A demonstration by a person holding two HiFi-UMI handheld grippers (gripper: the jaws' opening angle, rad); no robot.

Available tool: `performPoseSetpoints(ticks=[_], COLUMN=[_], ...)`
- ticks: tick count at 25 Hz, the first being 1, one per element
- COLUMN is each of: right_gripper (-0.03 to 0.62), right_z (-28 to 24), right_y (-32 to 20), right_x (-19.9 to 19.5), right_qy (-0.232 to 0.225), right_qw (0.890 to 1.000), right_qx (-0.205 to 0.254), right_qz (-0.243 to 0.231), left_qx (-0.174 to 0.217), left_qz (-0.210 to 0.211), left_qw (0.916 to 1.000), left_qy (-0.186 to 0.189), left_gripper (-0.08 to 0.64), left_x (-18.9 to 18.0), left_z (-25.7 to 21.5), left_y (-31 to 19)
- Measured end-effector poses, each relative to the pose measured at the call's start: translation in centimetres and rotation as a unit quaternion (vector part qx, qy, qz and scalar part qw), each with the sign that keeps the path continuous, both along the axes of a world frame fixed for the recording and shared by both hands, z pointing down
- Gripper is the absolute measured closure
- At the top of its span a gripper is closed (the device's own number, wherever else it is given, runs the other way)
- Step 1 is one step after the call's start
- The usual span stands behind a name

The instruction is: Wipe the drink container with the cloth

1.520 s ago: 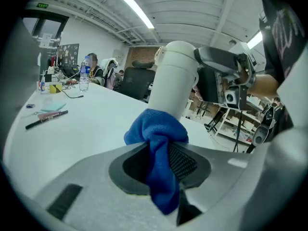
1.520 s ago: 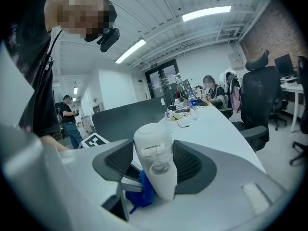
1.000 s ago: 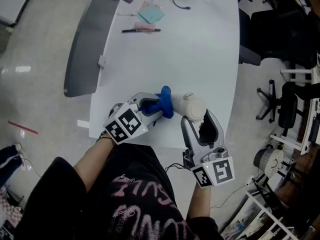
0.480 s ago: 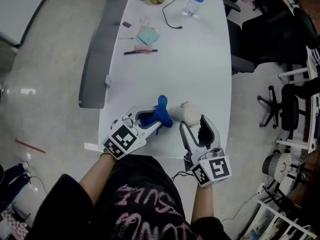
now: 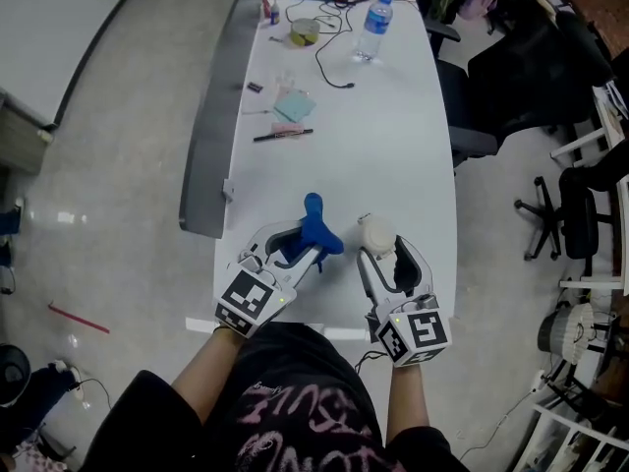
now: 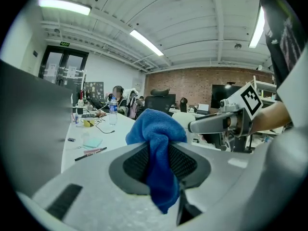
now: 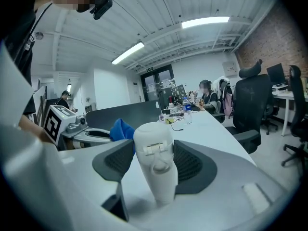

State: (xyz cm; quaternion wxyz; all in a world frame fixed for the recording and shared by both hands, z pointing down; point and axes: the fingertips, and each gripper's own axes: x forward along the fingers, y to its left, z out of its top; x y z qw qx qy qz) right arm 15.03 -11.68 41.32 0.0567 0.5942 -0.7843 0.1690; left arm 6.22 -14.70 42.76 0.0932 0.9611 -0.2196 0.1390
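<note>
Drawn apart since before, over the desk point(image 5: 378, 126): left tool point(image 6: 159, 165) clamping blue cloth point(image 6: 156, 126), right tool point(image 7: 155, 163) clamping drink container point(image 7: 153, 143).

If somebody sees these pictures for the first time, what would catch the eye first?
The bright blue cloth, pinched in the left tool, stands out at the near end of the long white table. Right beside it, the right tool grips a white container. Cloth and container seem not to touch.
</note>
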Motion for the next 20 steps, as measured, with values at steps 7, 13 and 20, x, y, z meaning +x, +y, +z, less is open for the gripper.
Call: performPoseSetpoints(ticks=[7, 13, 20], right_gripper=[0.321, 0.33, 0.336], right_z=[-0.1, -0.8, -3.3], right_y=[0.2, 0.3, 1.2], right_x=[0.1, -0.1, -0.1], right_qy=[0.0, -0.006, -0.007], right_qw=[1.0, 1.0, 0.998], right_qx=[0.011, 0.024, 0.062], right_qz=[0.012, 0.018, 0.02], left_qx=[0.009, 0.016, 0.031], left_qz=[-0.017, -0.023, -0.024], left_qw=[0.9997, 0.9994, 0.999], left_qy=[0.017, 0.02, 0.023], left_gripper=[0.459, 0.459, 0.459], left_x=[-0.3, -0.8, -0.7], left_z=[-1.9, -3.0, -4.2], left_y=[0.1, 0.4, 0.7])
